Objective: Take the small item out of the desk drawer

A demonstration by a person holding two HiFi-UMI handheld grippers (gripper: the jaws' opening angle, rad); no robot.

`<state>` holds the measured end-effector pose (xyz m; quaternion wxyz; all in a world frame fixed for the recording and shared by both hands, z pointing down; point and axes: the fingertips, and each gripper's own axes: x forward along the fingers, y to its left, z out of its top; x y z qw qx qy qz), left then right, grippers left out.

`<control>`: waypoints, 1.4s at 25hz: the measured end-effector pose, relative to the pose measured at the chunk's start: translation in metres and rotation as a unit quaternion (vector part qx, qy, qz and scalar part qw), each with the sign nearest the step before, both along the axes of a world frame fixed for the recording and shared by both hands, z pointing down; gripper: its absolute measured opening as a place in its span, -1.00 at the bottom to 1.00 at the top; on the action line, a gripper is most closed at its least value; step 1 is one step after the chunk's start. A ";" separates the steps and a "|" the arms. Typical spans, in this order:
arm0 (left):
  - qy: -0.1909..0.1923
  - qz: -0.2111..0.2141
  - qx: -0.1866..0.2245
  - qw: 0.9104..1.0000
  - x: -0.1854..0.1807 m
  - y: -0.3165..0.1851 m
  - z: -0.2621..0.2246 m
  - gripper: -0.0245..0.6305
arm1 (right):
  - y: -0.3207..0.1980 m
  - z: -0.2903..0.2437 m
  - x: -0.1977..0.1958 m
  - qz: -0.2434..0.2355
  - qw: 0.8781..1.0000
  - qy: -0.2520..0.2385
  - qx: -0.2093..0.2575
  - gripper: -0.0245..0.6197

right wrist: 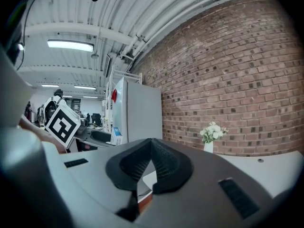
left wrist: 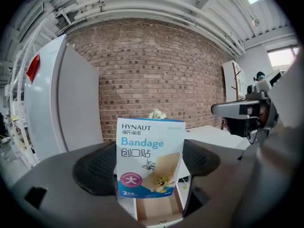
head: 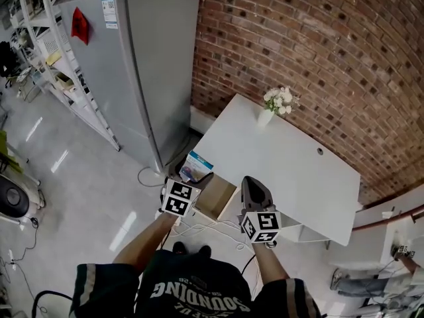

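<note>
A blue and white bandage box [left wrist: 150,151] stands upright between the pads [left wrist: 97,169] of my left gripper [head: 193,177], which is shut on it. In the head view the box [head: 195,165] hangs above the desk's left end, over the open drawer [head: 216,199]. The drawer's wooden inside [left wrist: 159,212] shows below the box, with nothing visible in it. My right gripper [head: 252,181] hovers at the desk's front edge, right of the drawer. Its jaws [right wrist: 151,150] are shut with nothing between them.
A white desk [head: 291,177] stands against a brick wall [head: 318,52]; a vase of white flowers [head: 277,105] sits at its far edge. A tall grey fridge [head: 132,65] stands left of the desk. Cables [head: 199,227] lie on the floor by the person's feet.
</note>
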<state>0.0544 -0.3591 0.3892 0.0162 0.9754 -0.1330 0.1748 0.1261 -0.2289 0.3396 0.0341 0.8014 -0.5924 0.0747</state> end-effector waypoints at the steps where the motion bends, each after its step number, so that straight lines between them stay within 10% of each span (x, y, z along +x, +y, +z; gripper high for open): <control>1: 0.003 0.000 0.004 1.000 0.000 -0.002 -0.004 0.43 | 0.001 -0.003 0.002 0.001 1.000 0.003 0.004 -0.85; 35: -0.001 0.015 0.000 1.000 0.009 -0.003 -0.006 0.43 | -0.004 0.008 0.006 -0.004 1.000 0.000 -0.016 -0.85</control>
